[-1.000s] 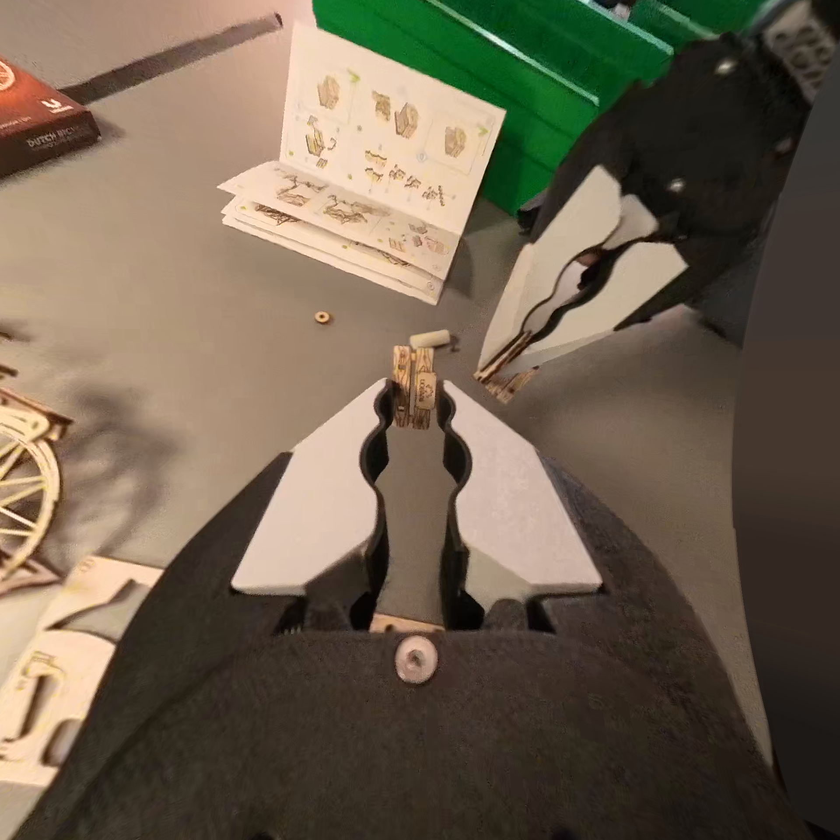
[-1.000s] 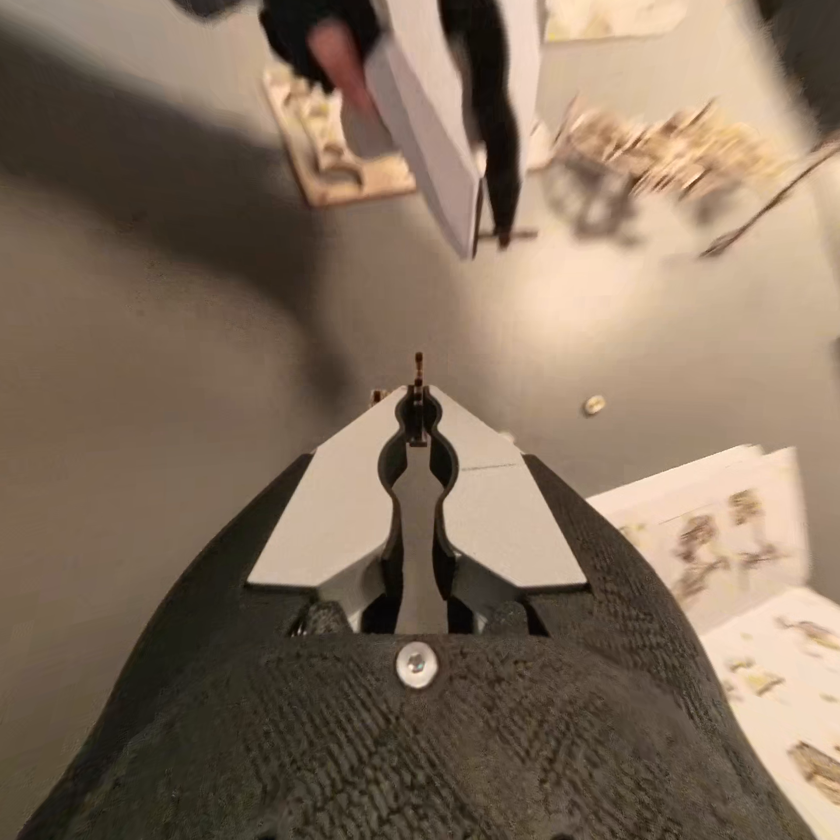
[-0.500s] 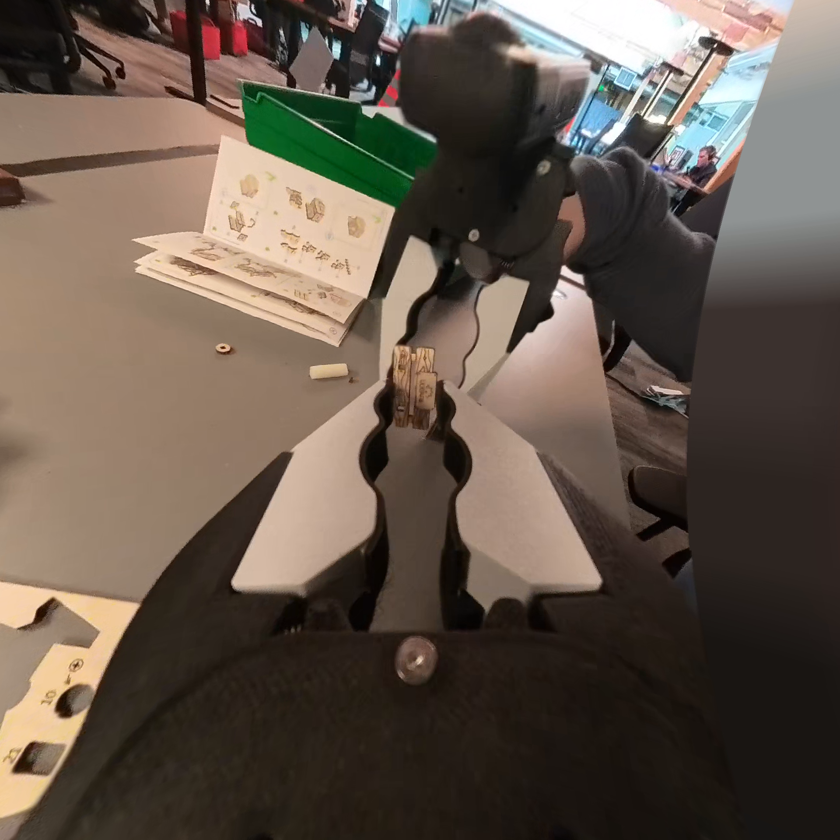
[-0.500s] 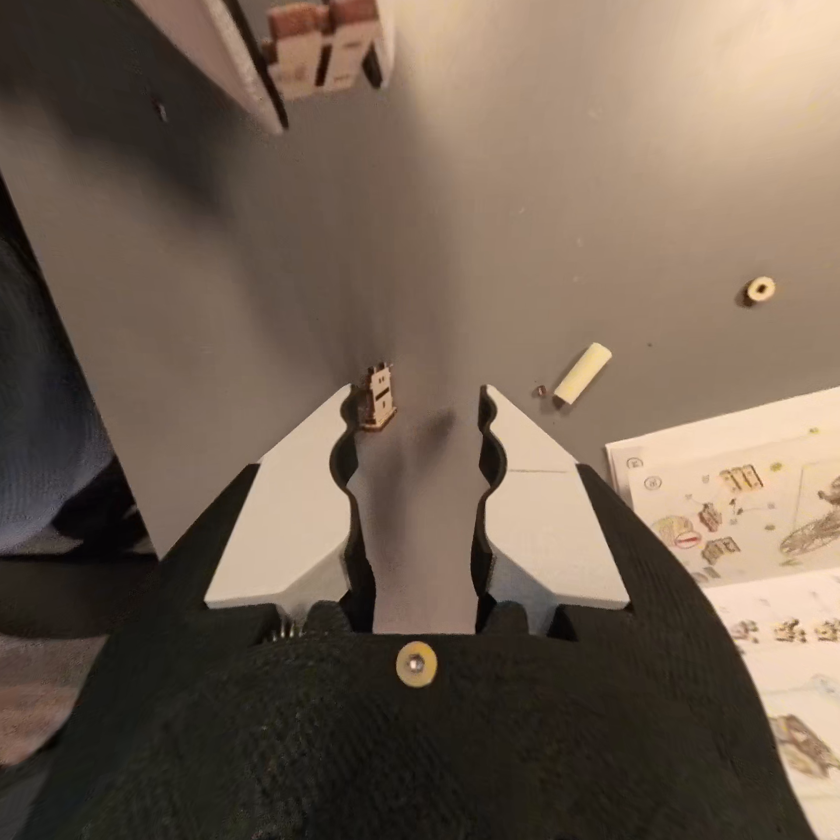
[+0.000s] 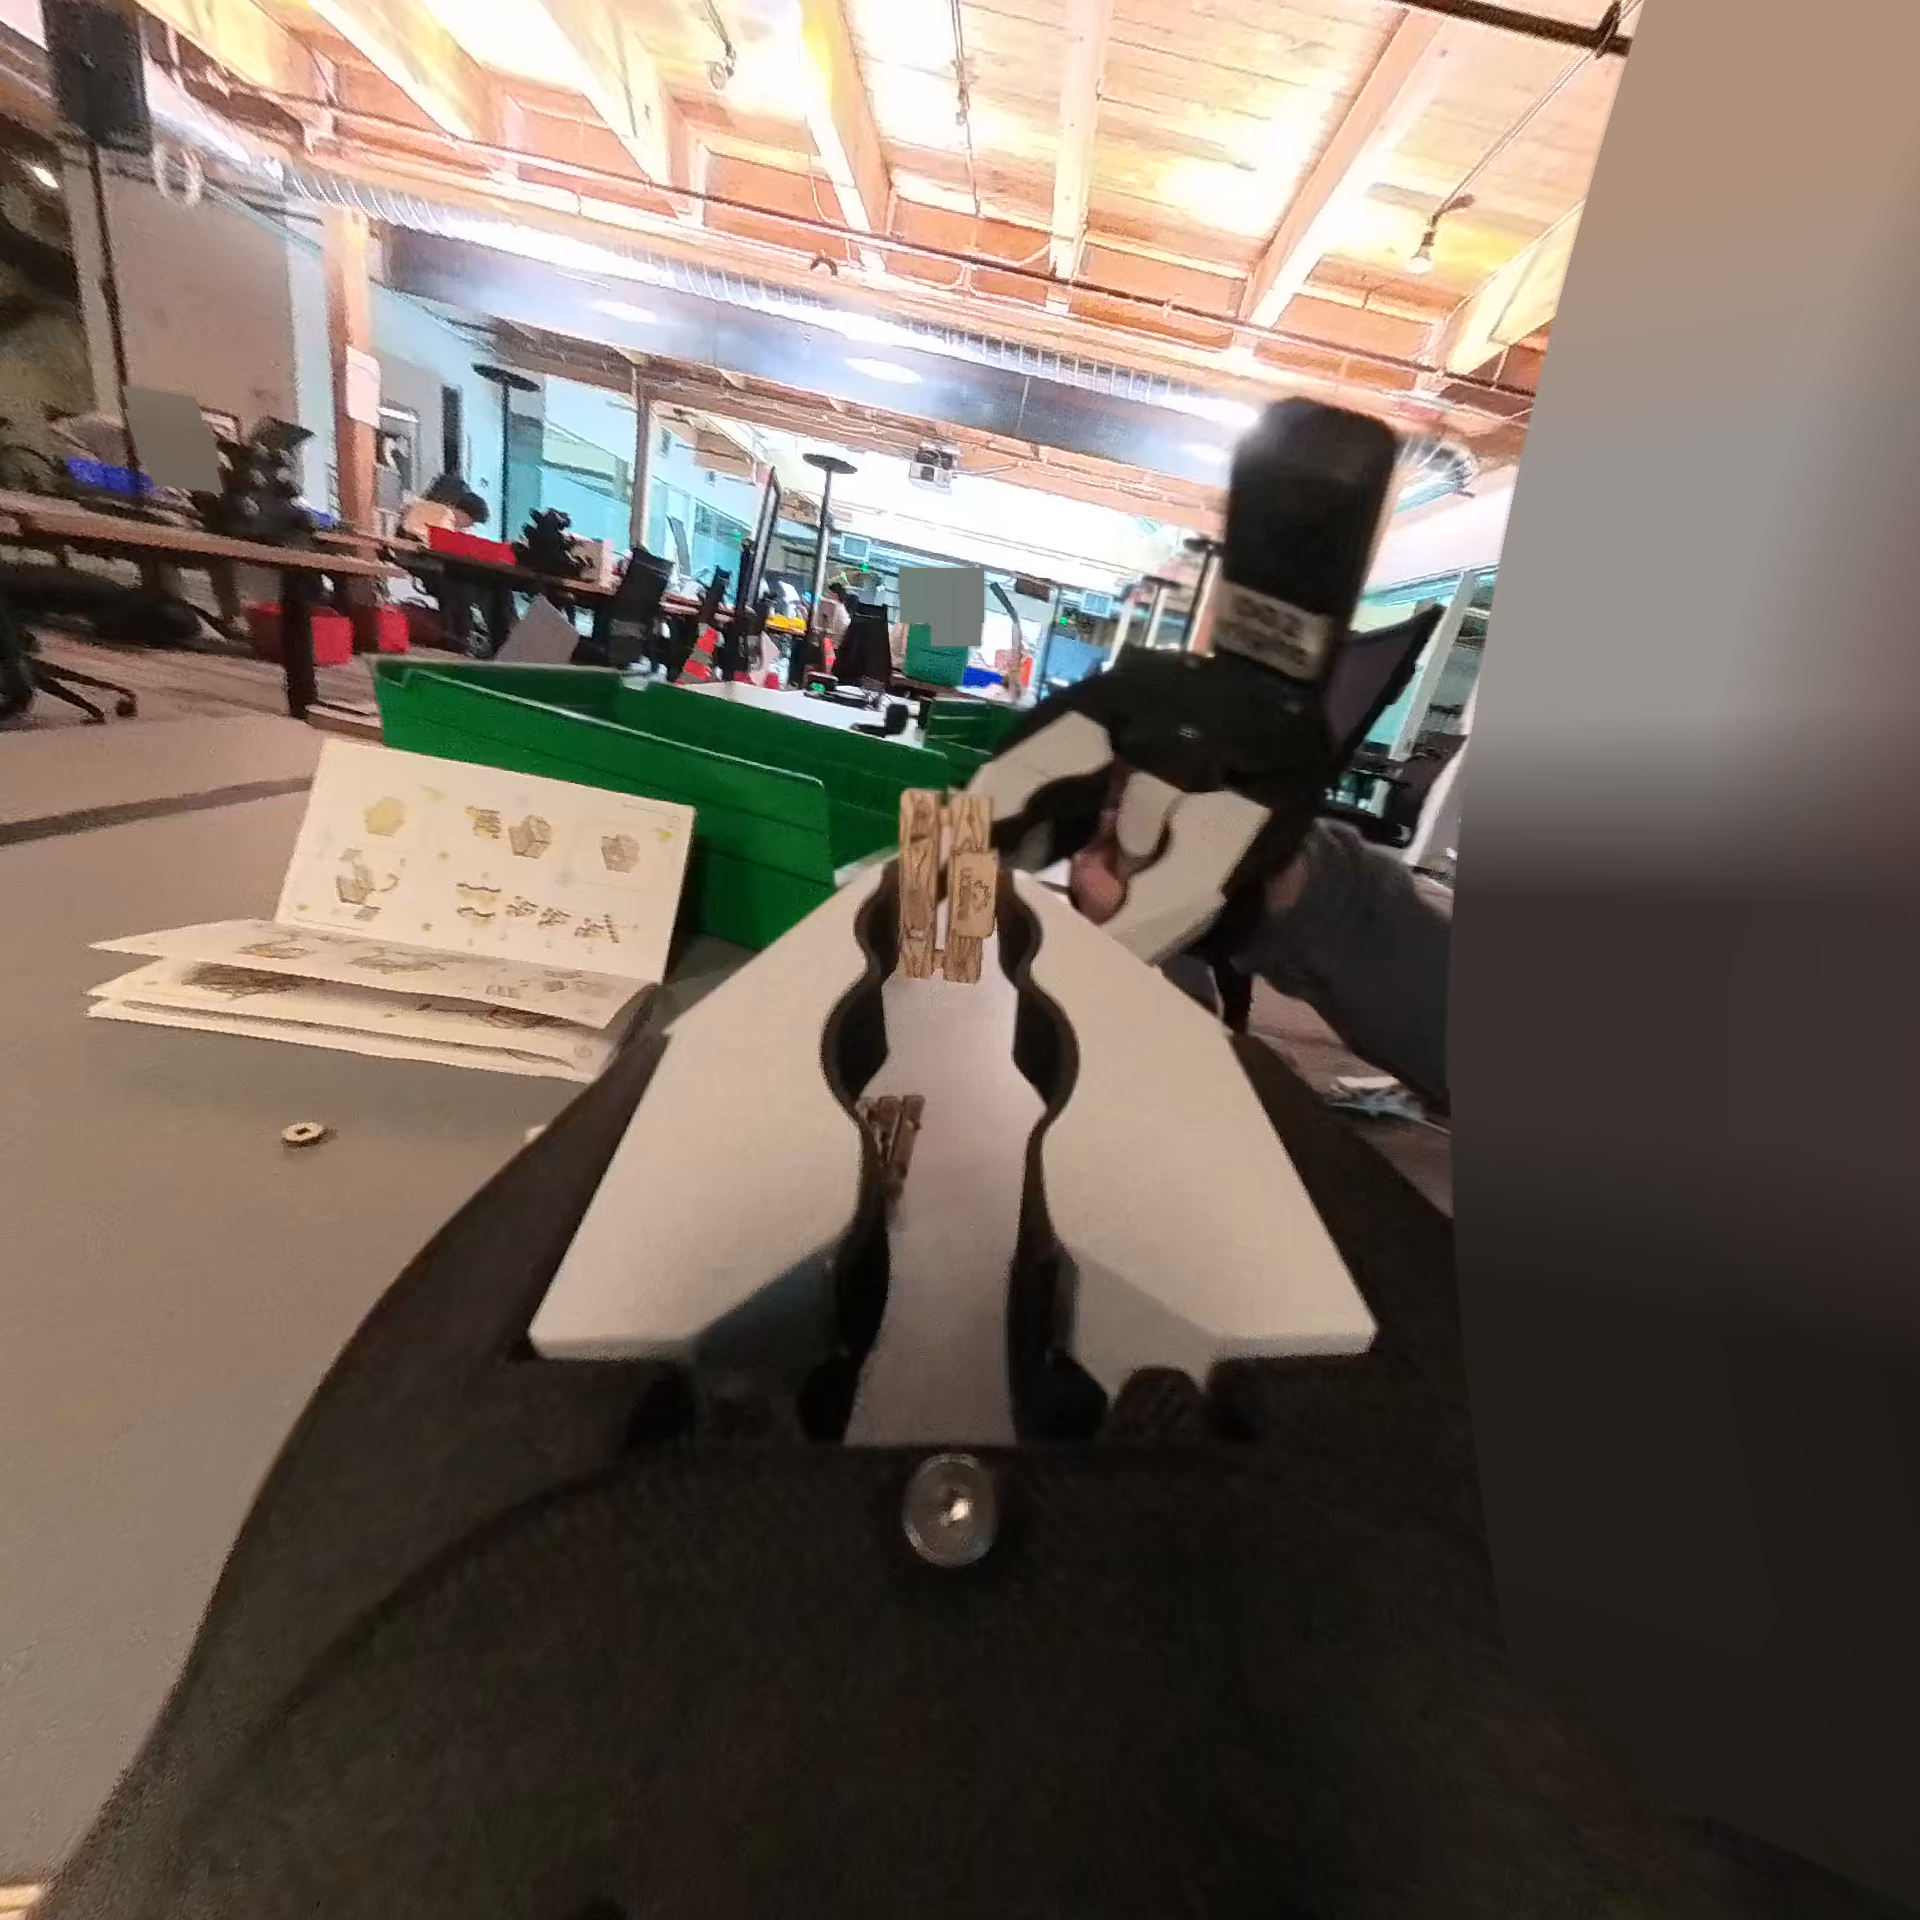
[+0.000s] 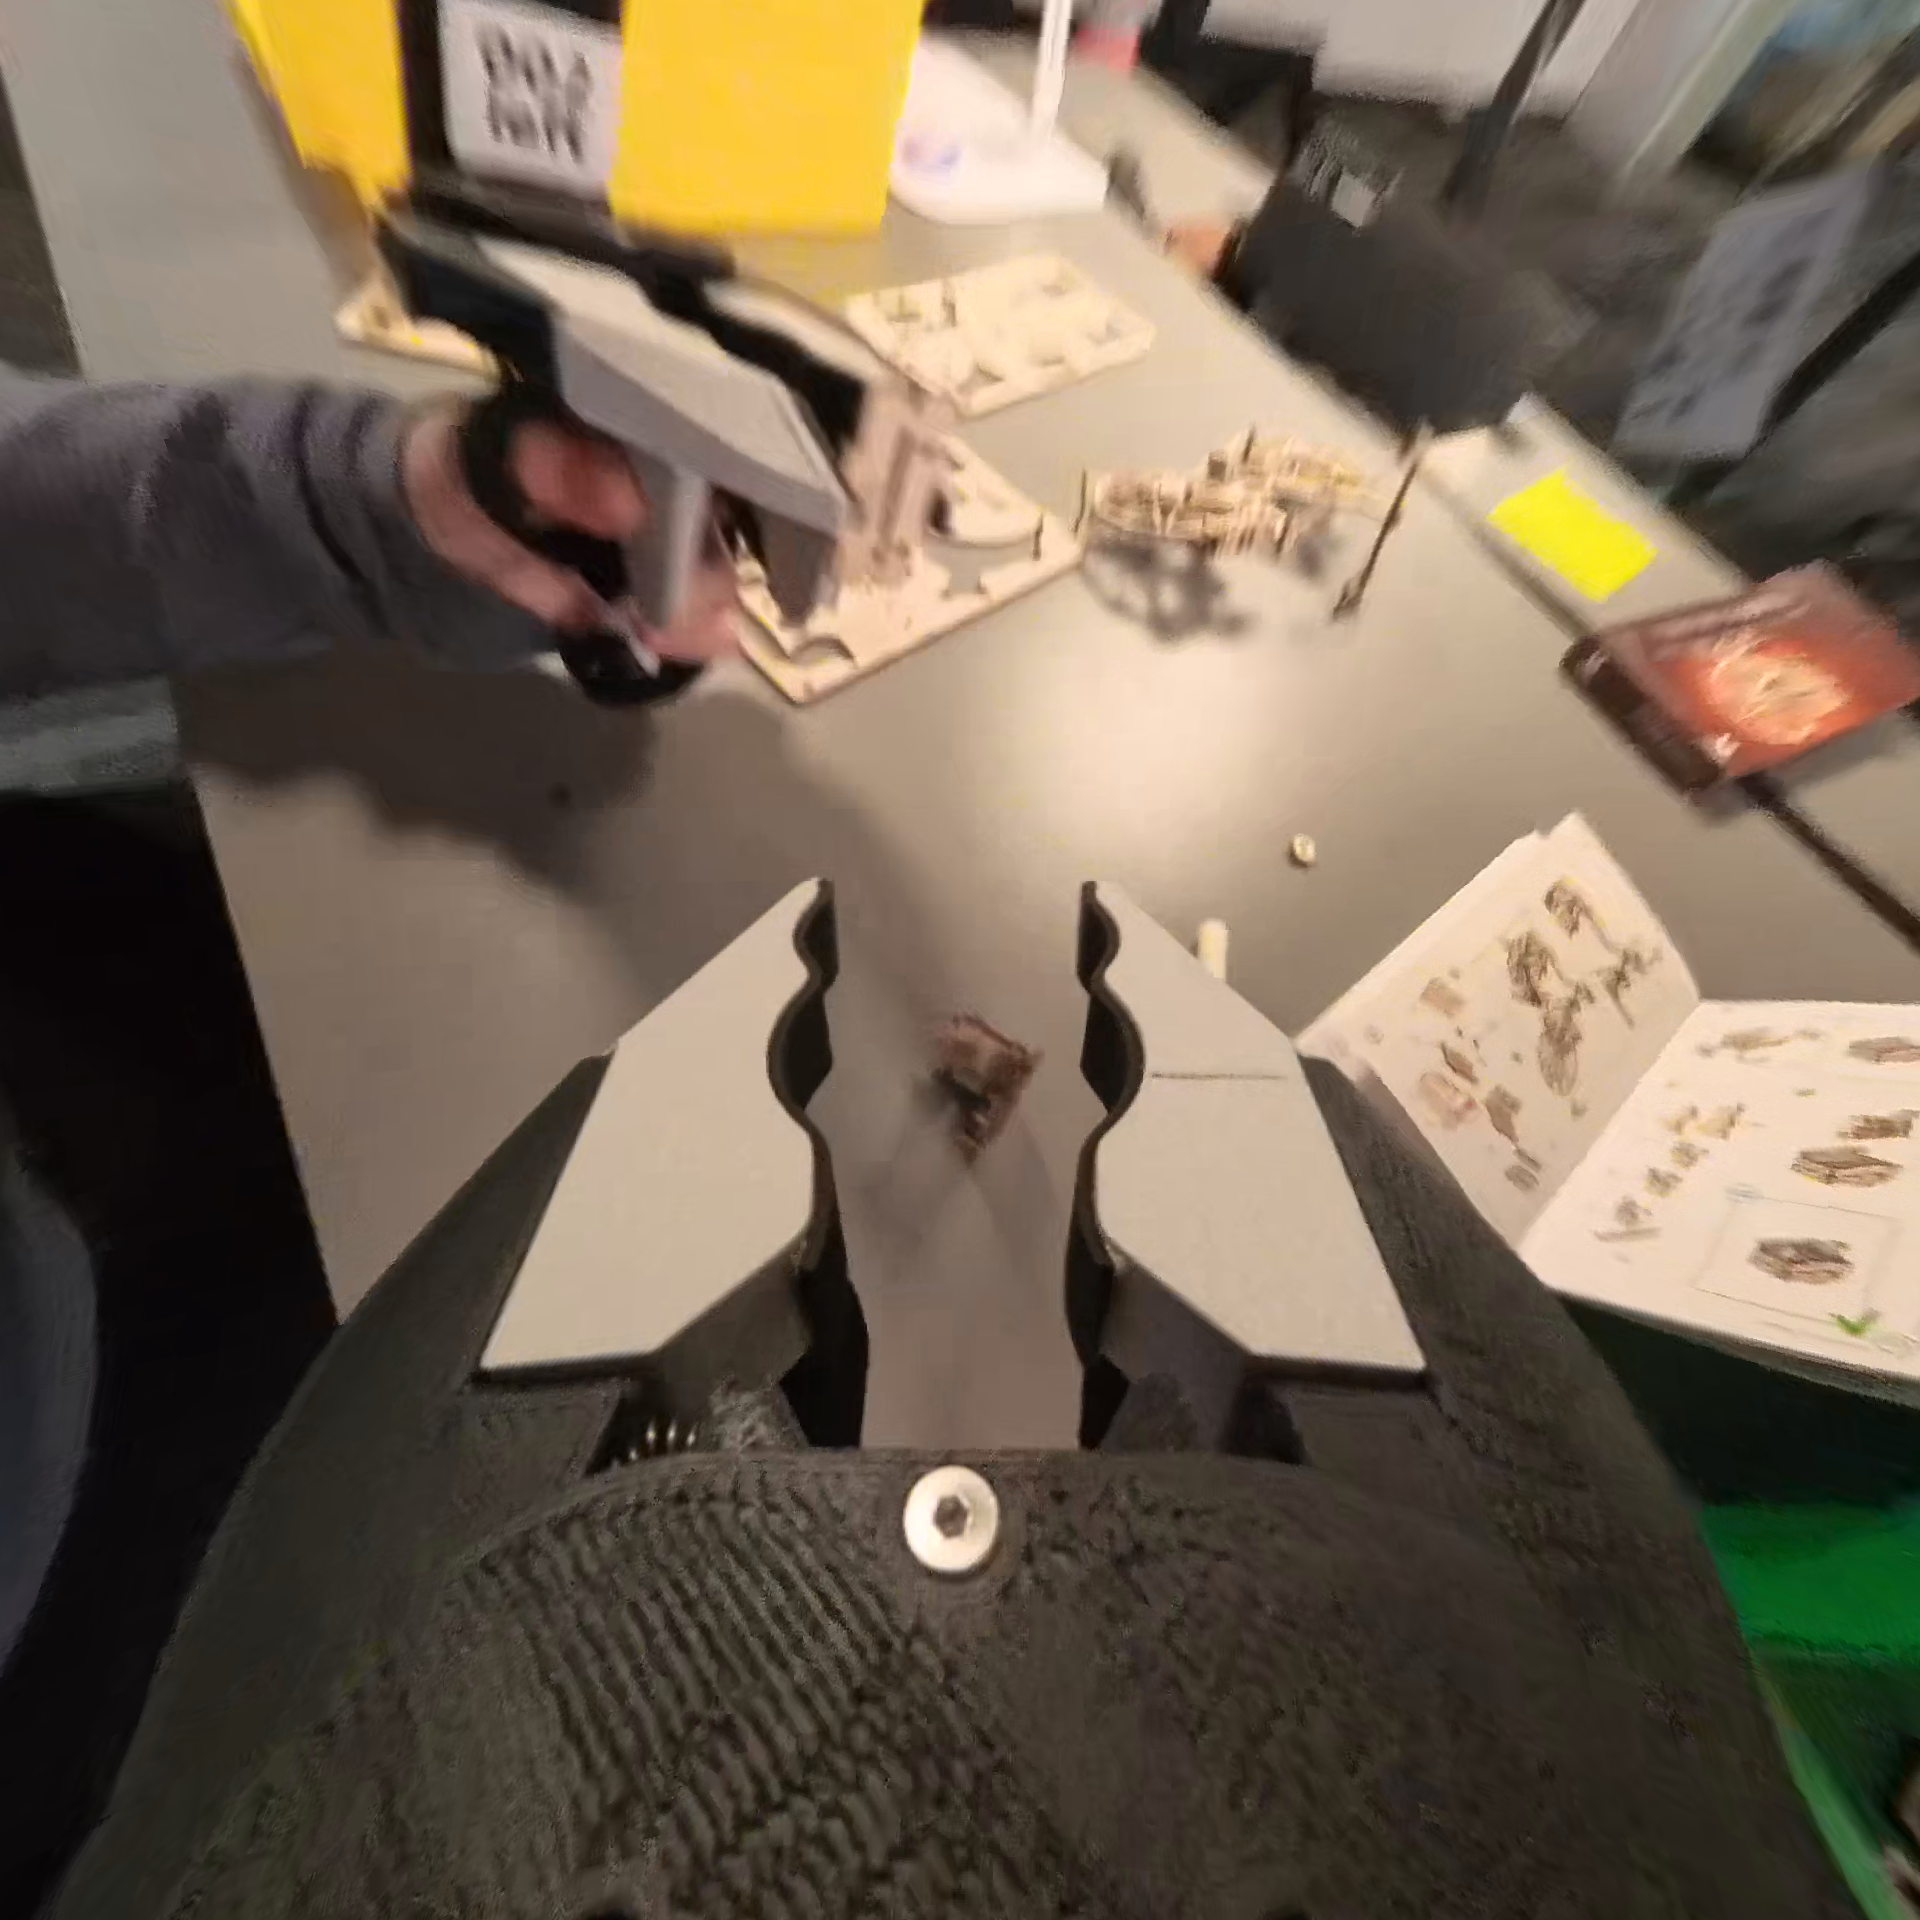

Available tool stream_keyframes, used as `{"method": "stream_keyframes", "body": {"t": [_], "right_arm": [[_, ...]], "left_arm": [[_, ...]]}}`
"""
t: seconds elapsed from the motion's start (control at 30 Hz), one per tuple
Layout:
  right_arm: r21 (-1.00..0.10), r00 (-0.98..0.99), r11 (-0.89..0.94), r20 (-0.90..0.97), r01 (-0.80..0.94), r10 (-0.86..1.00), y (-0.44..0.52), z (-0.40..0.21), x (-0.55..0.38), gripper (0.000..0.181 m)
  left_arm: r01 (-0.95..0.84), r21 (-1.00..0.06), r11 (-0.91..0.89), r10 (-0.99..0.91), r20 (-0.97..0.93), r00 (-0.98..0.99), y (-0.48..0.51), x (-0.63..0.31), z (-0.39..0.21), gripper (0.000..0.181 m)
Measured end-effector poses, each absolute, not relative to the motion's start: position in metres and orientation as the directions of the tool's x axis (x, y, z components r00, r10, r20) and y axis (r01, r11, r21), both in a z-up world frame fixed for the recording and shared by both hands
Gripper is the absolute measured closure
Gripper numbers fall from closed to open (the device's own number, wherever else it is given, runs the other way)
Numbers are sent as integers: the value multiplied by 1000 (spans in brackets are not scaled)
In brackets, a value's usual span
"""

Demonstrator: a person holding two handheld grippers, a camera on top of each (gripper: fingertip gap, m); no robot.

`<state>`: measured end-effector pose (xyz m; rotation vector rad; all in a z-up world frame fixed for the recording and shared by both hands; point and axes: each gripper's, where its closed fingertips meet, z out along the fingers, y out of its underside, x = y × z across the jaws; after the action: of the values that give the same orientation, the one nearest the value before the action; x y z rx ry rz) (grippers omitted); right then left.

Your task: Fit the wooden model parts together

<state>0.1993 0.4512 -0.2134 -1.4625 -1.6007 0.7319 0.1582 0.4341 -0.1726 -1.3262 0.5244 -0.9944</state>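
Note:
My left gripper [image 5: 948, 878] is shut on a small pale wooden assembly [image 5: 948, 904], held upright at its fingertips above the grey table [image 5: 156, 1299]. My right gripper [image 6: 956, 914] is open and empty. A small dark wooden part [image 6: 977, 1070] lies on the table [image 6: 520, 935] between its fingers, touching neither; the left wrist view also shows this part [image 5: 894, 1127]. The right gripper appears open behind the assembly in the left wrist view [image 5: 1060, 873]. The left gripper appears blurred at upper left in the right wrist view [image 6: 873, 468].
An open instruction booklet [image 5: 436, 914] [image 6: 1558, 1091] leans on green bins [image 5: 623, 748]. A small wooden ring [image 5: 304, 1132] and a white peg [image 6: 1210, 945] lie loose. Wooden part sheets [image 6: 997, 322], a partly built model [image 6: 1226, 499] and a brown box [image 6: 1756, 675] sit farther off. The left gripper's tips are roughly 6 cm from the right gripper's.
The right gripper opened and let go of the small wooden part, which now lies on the table. Both grippers rose and tilted up. The left gripper kept its hold.

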Motion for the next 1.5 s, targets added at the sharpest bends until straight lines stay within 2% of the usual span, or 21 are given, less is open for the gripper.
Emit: {"method": "stream_keyframes", "body": {"t": [0.1, 0.27, 0.33, 0.4, 0.47, 0.53, 0.6, 0.67, 0.73, 0.8, 0.93, 1.0, 1.1, 1.23, 1.37, 1.5], "right_arm": [[-924, 91, 167, 210, 343, 974, 425, -206, 186, 147], [-896, 317, 264, 382, 357, 868, 442, -215, 171, 153], [-912, 338, 275, 374, 304, 864, 440, -212, 164, 160], [-930, 389, 274, 353, 246, 851, 443, -204, 165, 166], [-965, 388, 187, 245, 181, 889, 441, -199, 167, 167], [-992, 336, 20, 61, 125, 940, 437, -197, 166, 163], [-985, 279, -131, -95, 112, 956, 435, -198, 165, 161], [-972, 258, -202, -167, 118, 952, 436, -199, 165, 162], [-964, 279, -216, -167, 154, 946, 440, -205, 167, 174], [-956, 291, -215, -152, 198, 944, 440, -212, 169, 176], [-951, 327, -189, -102, 246, 939, 443, -215, 182, 180], [-953, 388, -158, -47, 258, 920, 454, -208, 200, 181], [-935, 485, -145, 32, 323, 874, 471, -207, 238, 180], [-819, 402, -269, -52, 506, 914, 457, -245, 251, 180], [-779, 336, -263, -72, 569, 939, 449, -264, 234, 181], [-704, 294, -247, -58, 666, 954, 449, -285, 224, 180]], "left_arm": [[290, -957, -20, -799, 190, 571, 440, 158, -177, 164], [304, -951, -54, -790, 227, 570, 444, 161, -183, 164], [288, -954, -80, -784, 239, 572, 446, 163, -188, 164], [188, -981, -50, -747, 162, 645, 451, 161, -196, 165], [27, -999, 39, -678, -7, 735, 456, 158, -202, 165], [-115, -984, 138, -614, -176, 770, 455, 158, -203, 165], [-225, -952, 206, -584, -305, 752, 451, 166, -205, 165], [-318, -914, 251, -573, -405, 712, 447, 177, -210, 165], [-390, -878, 277, -554, -478, 682, 446, 183, -216, 165], [-424, -862, 276, -547, -504, 668, 446, 186, -220, 165], [-365, -886, 285, -605, -461, 649, 440, 195, -218, 163], [-282, -925, 254, -657, -379, 651, 435, 198, -213, 140], [-242, -961, 137, -663, -271, 698, 445, 188, -217, 120], [-213, -976, 33, -583, -192, 790, 465, 170, -223, 100], [-191, -980, 47, -498, -189, 846, 474, 158, -217, 88], [-212, -973, 92, -414, -231, 880, 477, 148, -210, 95]]}}
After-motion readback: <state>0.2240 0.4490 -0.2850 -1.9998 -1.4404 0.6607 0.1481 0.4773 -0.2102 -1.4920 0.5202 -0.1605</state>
